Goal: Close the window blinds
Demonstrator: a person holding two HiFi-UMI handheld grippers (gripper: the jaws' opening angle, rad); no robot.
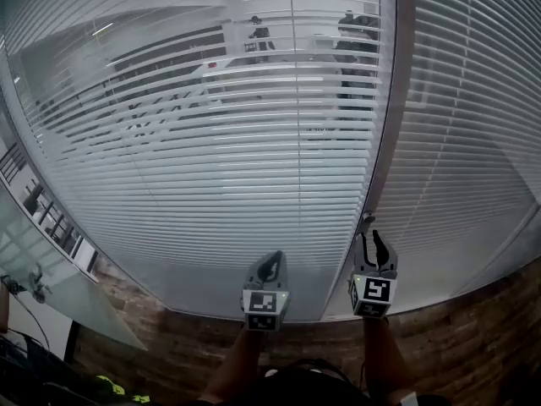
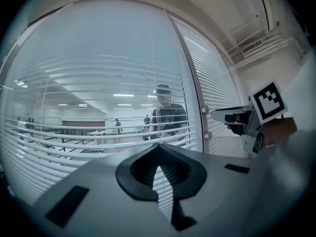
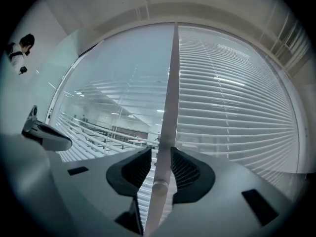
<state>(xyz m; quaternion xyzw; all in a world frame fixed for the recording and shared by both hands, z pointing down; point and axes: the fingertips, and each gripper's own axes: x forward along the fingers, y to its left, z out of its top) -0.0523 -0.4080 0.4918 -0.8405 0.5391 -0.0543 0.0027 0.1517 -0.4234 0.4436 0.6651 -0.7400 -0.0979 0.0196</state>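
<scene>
1. In the head view my left tongs [image 1: 270, 266] and my right tongs [image 1: 373, 245] reach out side by side toward the foot of the window. The right tongs sit at the post [image 1: 394, 100] that parts the left blind [image 1: 211, 193] from the right blind [image 1: 473, 142]
2. The right gripper view shows what the head view barely gives: the white wand [image 3: 171, 102] hangs upright along the right edge of the left blind. Its lower end stands between my right jaws, which are apart. A thin gap shows beside the left pad, so they are not clamped on it
3. The left gripper view settles my other tongs: their jaws are together at the tips with nothing between them, and only slats show behind
4. Only the head view takes in both blinds whole. The left blind's slats are tilted open, most clearly toward its top edge, and a room with people [image 1: 258, 32] shows through. The right blind's slats lie much closer and let little through
5. The left gripper view catches my right tongs from the side at its right edge, just beside the post
6. The brick-patterned floor [image 1: 473, 337] below the window shows in the head view alone
</scene>
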